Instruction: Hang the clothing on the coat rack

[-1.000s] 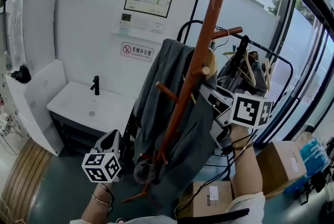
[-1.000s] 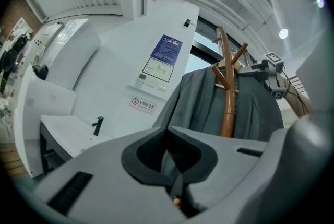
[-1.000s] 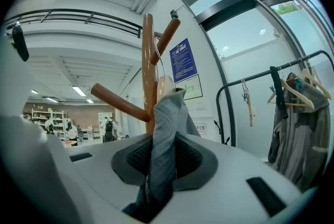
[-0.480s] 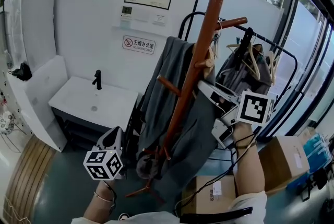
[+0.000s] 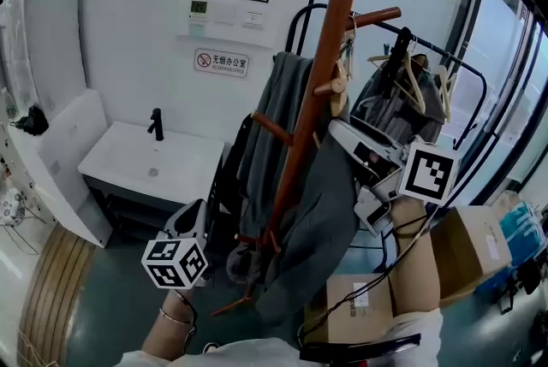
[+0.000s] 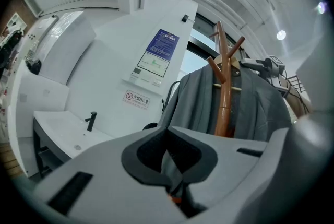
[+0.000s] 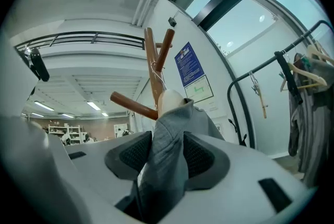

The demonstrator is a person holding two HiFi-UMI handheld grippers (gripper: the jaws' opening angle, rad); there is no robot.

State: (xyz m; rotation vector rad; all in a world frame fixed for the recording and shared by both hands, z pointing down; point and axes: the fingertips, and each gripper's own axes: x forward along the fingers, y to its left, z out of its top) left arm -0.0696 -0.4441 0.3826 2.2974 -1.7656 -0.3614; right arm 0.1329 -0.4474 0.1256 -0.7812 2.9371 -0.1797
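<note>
A grey garment [image 5: 321, 220] hangs on the brown wooden coat rack [image 5: 321, 74], its collar [image 7: 175, 113] draped over a peg with a pale knob. My right gripper [image 5: 338, 130] is level at the collar. Its jaws have just been opening and now stand open, the collar fabric lying loosely between the pads [image 7: 201, 152]. My left gripper [image 5: 195, 216] is low on the left by the garment's bottom edge. In the left gripper view its jaws [image 6: 175, 186] are shut, pinching a strip of the grey fabric.
A white sink counter [image 5: 145, 164] with a black tap [image 5: 156, 124] stands against the left wall. A black clothes rail [image 5: 428, 66] with hangers and dark clothing is behind the rack. Cardboard boxes [image 5: 467, 250] sit on the floor by the glass wall.
The right gripper has turned a little at the collar. The garment stays draped on the rack. The left gripper has kept its place.
</note>
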